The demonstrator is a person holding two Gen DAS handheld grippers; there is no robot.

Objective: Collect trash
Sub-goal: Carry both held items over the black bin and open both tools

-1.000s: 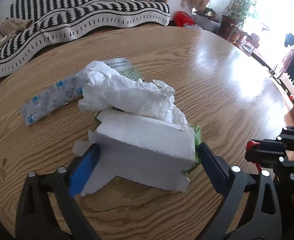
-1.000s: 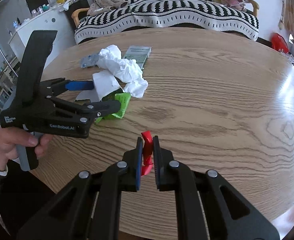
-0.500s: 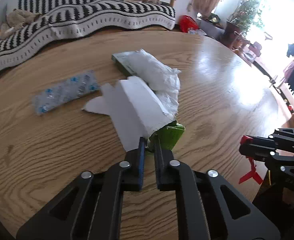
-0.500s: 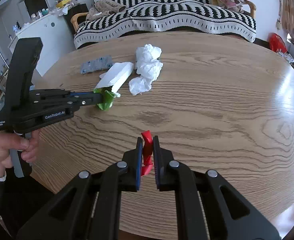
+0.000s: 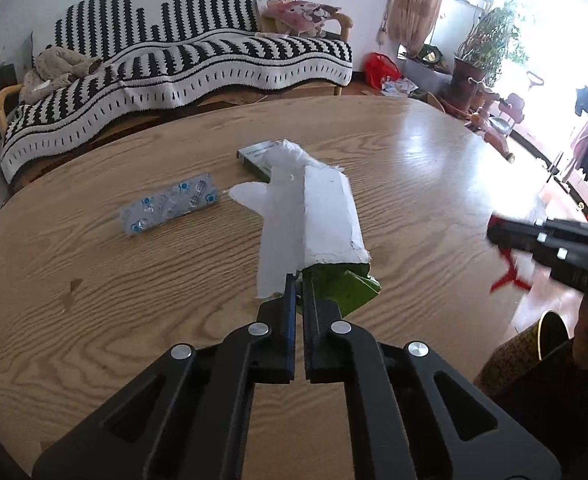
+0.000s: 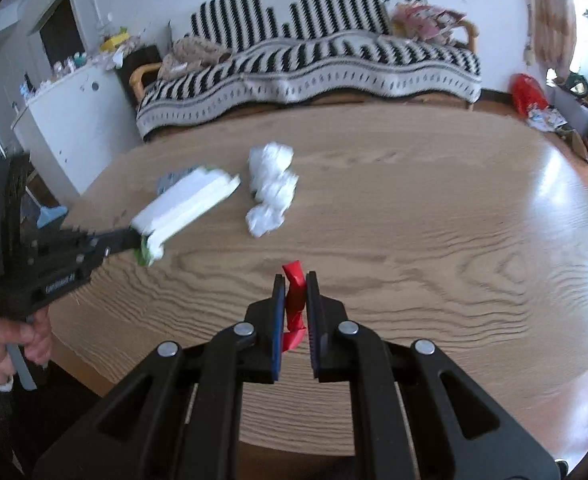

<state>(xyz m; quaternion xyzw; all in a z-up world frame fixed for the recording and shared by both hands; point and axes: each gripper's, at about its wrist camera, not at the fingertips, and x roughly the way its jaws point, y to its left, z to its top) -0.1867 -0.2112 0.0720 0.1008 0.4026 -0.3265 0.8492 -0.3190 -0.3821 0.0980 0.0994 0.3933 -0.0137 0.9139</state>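
The flattened carton [image 5: 326,216] hides most of the crumpled tissue [image 5: 290,156] behind it.

Daylight pours in from the window [image 5: 542,40] on the right, blown out to pure white, and throws a bright glare patch across the varnished table [image 5: 434,152]. Both views bend hard at the edges, with dark corners. The left wrist view is mostly crisp; the right wrist view is softer, and the white carton [image 6: 186,204] smears with motion blur.
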